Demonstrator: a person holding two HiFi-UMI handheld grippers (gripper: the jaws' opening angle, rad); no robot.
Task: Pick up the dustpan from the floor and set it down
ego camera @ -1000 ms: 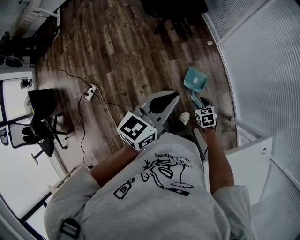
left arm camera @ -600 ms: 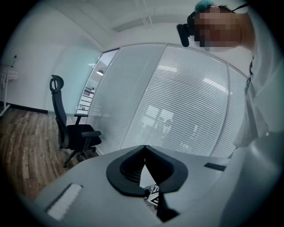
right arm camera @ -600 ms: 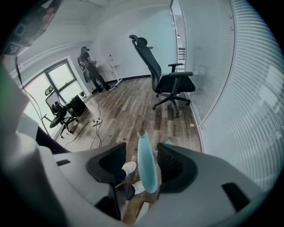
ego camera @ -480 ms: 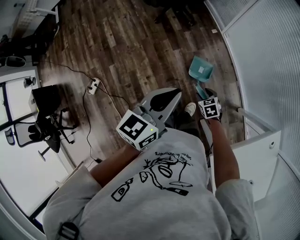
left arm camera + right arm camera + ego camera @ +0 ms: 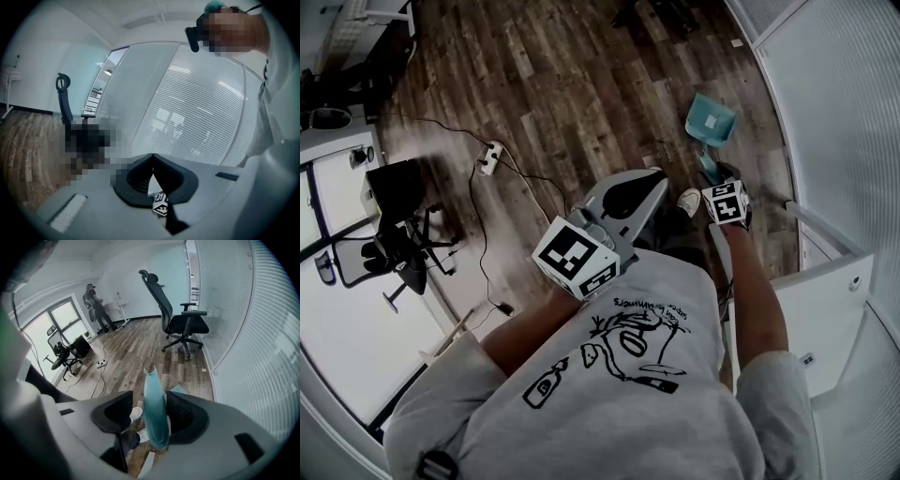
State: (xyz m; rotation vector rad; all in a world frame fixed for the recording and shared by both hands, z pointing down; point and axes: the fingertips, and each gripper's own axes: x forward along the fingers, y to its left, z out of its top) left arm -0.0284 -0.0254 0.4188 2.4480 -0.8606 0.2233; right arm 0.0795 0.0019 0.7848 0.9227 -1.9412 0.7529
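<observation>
We are working on the grasp, as we judge it: the teal dustpan [image 5: 711, 120] is lying on the wood floor [image 5: 553, 103] close beside the ribbed glass partition [image 5: 834, 112]. Its handle [image 5: 154, 413] is slanting up from the pan toward us. The right gripper [image 5: 151, 401] is standing open around that handle. Its jaws have just been opening, and the handle is running between them. The handle is sitting close against the right-hand pad, while a clear gap is showing on the other side. Nothing is being squeezed yet, so the dustpan is not in our hold.

To do this well, we are aiming to centre the handle before closing, since an off-centre squeeze would probably shove it sideways and swing the pan across the boards. We are also wanting the pads to meet the handle deeper in, along its straight stretch and not at its curved tip, where a smooth plastic edge is likely to slip out. Our white shoe [image 5: 689, 200] is standing near the foot of the handle, so we are keeping the gripper clear of it.

The left gripper [image 5: 152, 159] is idling with its jaws together on nothing. It is pointing toward the partition, well apart from the dustpan.
</observation>
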